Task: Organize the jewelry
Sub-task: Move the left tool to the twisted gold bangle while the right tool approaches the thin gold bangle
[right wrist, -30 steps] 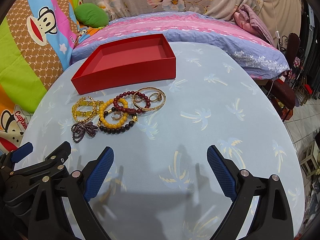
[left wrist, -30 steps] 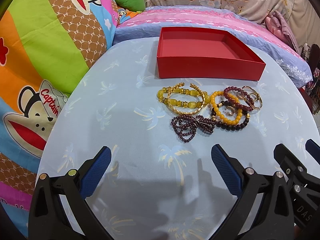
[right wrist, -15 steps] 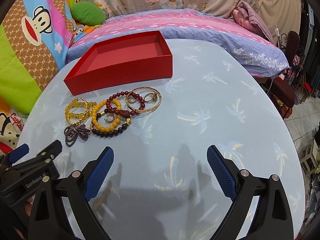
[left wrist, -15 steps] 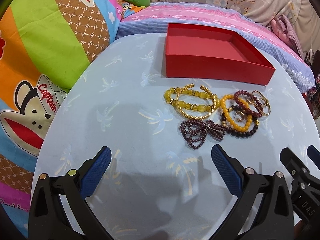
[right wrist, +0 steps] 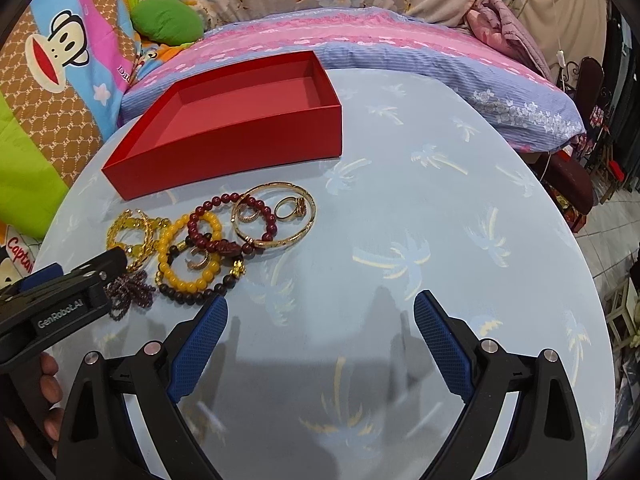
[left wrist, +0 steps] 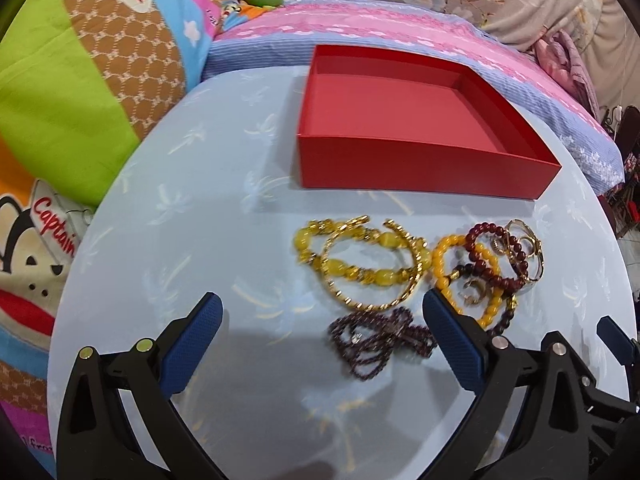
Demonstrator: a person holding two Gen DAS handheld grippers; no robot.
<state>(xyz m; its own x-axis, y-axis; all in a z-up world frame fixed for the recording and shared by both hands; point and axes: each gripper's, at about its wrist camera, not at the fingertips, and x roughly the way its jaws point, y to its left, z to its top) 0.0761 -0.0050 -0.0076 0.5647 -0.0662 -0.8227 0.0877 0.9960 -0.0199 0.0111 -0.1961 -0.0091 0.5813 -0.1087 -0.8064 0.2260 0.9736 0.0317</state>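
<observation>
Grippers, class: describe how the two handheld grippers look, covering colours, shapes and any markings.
Both the left gripper and the right gripper have black curved plastic arms, silver round fasteners and blue textured fingertip pads. White "GenRobot.AI" lettering marks the left one's body in the right wrist view.

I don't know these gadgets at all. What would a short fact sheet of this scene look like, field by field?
surface: round table under a pale blue palm-print cloth
container: red box, open, nothing inside
jewelry: cluster on the cloth in front of the box, including yellow bead bracelet, gold bangle, purple bead strand
left gripper: open, holding nothing, near the purple strand
right gripper: open, holding nothing, over bare cloth
</observation>
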